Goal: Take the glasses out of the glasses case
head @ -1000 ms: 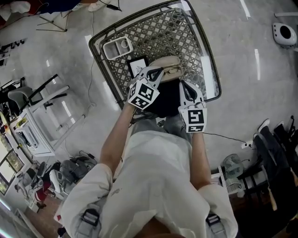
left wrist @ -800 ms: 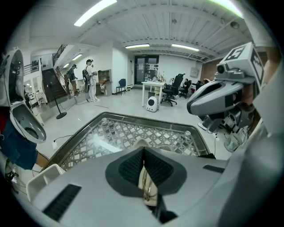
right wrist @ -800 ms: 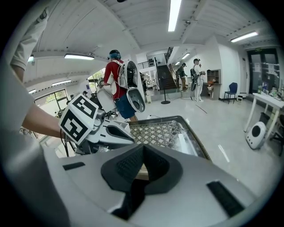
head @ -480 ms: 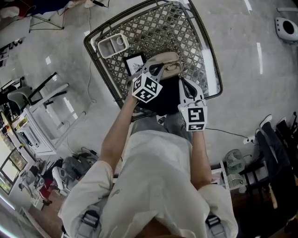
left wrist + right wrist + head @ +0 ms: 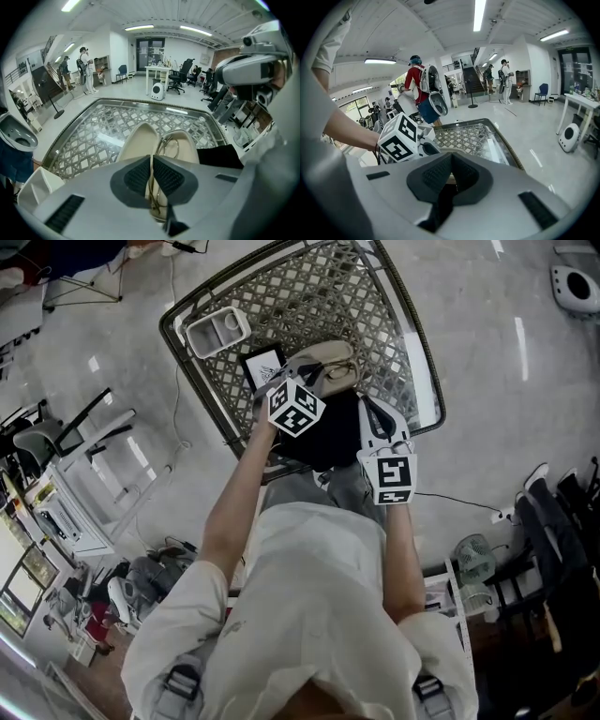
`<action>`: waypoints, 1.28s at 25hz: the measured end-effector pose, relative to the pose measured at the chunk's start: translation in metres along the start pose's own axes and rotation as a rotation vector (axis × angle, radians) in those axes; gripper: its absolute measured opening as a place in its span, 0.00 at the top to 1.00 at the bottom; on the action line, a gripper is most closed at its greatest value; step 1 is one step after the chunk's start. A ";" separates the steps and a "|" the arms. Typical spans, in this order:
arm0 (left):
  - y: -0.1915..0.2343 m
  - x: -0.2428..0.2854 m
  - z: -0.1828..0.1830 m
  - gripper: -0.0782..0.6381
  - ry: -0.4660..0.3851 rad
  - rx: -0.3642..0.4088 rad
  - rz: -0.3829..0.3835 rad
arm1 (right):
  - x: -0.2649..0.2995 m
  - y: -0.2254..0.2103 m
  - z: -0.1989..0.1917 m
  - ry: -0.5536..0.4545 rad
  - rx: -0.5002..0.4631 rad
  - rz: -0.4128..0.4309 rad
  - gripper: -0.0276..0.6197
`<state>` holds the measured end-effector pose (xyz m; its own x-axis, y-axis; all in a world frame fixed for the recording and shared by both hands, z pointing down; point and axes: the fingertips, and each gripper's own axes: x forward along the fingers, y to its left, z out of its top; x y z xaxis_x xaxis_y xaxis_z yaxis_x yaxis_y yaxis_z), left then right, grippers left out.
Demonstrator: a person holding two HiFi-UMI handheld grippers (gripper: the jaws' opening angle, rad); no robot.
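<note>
The glasses case (image 5: 325,364) lies open on the lattice table, beige inside, seen close in the left gripper view as case (image 5: 138,143). Thin gold-wire glasses (image 5: 169,144) rest in it. My left gripper (image 5: 151,161) is at the case's near end, its jaws closed on the wire frame; its marker cube shows as left gripper (image 5: 296,407). My right gripper (image 5: 372,418) sits just right of the case over a black cloth (image 5: 330,435). In its own view the right gripper (image 5: 451,159) is shut, and black fabric (image 5: 438,206) hangs from between the pads.
A white two-part tray (image 5: 216,331) and a white card (image 5: 262,367) lie on the metal-rimmed table (image 5: 412,343), left of the case. Other people stand far off in the room. A round white device (image 5: 574,287) sits on the floor.
My left gripper has moved forward, closer in over the case's near end. The right gripper has stayed where it was.
</note>
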<state>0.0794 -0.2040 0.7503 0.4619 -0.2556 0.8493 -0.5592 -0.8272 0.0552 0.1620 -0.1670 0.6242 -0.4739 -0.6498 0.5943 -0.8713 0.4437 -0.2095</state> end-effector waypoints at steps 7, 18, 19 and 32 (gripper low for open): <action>-0.002 0.009 -0.005 0.82 0.043 0.044 -0.002 | -0.001 -0.002 0.000 0.001 0.010 -0.009 0.95; -0.012 0.015 -0.012 0.75 0.070 0.060 -0.026 | 0.000 0.002 -0.001 0.001 0.012 -0.005 0.95; -0.013 0.015 -0.012 0.74 0.071 0.062 -0.032 | 0.000 0.002 -0.002 0.005 0.010 -0.007 0.95; -0.011 0.029 -0.014 0.75 0.106 0.060 -0.025 | 0.000 -0.001 -0.005 0.008 0.020 -0.013 0.95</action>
<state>0.0892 -0.1952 0.7819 0.3983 -0.1824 0.8990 -0.5048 -0.8619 0.0488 0.1634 -0.1640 0.6281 -0.4617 -0.6505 0.6031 -0.8797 0.4232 -0.2171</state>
